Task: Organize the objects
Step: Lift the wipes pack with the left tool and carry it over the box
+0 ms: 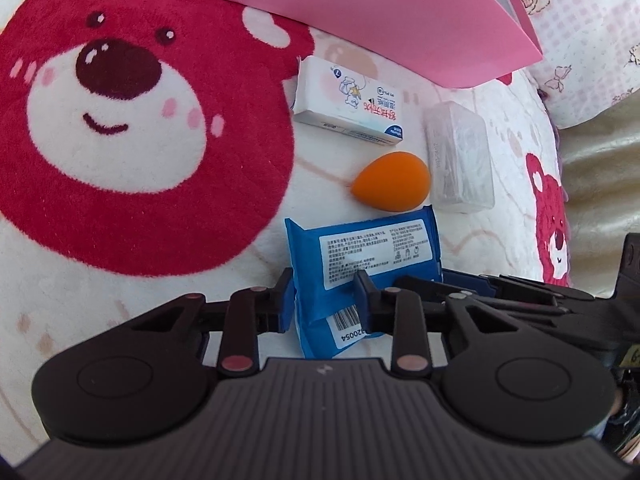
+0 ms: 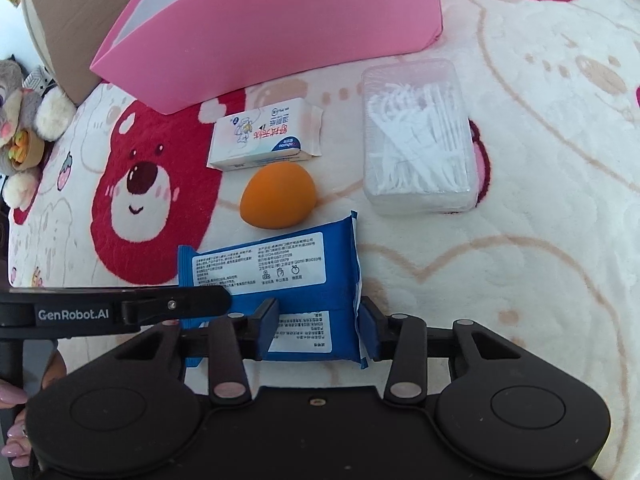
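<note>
Both grippers clamp the blue wipes pack (image 2: 280, 276) on the bear blanket (image 1: 132, 184): left gripper (image 1: 324, 300) pinches one end, right gripper (image 2: 320, 322) squeezes the other, pads pressing w/ the pack between them. Just ahead sits an orange sponge (image 2: 278, 194), beyond it a white tissue pack (image 2: 264, 136). Clear swab box (image 2: 416, 136) ahead-right. Pink box (image 2: 272, 28) farthest ahead, open side up. Plush toy (image 2: 24, 120) far left of the right gripper.

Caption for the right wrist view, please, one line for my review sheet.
Right gripper closed on the blue wipes pack, left gripper on its other end.
</note>
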`<action>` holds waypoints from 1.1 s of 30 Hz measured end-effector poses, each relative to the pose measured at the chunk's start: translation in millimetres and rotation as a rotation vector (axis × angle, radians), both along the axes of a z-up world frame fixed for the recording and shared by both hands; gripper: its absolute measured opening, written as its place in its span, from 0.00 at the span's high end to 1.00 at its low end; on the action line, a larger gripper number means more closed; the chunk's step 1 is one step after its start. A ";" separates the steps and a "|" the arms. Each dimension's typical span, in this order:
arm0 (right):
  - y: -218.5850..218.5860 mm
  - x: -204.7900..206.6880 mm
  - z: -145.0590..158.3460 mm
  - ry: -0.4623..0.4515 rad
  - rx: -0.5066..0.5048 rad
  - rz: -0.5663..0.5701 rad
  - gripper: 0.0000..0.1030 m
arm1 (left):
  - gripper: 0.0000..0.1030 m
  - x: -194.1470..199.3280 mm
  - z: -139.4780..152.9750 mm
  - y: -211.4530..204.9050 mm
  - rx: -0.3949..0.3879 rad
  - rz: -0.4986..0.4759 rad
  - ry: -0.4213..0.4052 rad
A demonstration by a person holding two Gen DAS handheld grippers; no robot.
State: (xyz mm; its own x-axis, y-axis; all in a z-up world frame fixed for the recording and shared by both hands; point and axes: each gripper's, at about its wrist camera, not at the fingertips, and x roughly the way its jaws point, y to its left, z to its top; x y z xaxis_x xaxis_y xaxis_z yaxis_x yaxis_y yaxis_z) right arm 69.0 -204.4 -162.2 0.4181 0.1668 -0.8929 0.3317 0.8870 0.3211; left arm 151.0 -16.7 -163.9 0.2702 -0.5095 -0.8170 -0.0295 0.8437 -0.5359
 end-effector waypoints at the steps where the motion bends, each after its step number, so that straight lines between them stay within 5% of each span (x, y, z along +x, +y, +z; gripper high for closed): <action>1: 1.9 0.7 0.1 0.000 -0.012 0.012 0.54 | 0.72 -0.1 0.7 -0.6 0.002 -0.002 -0.003; 33: 40.6 -17.9 34.6 -0.073 -0.140 0.165 0.49 | 0.72 -31.9 29.7 4.9 -0.020 -0.033 -0.040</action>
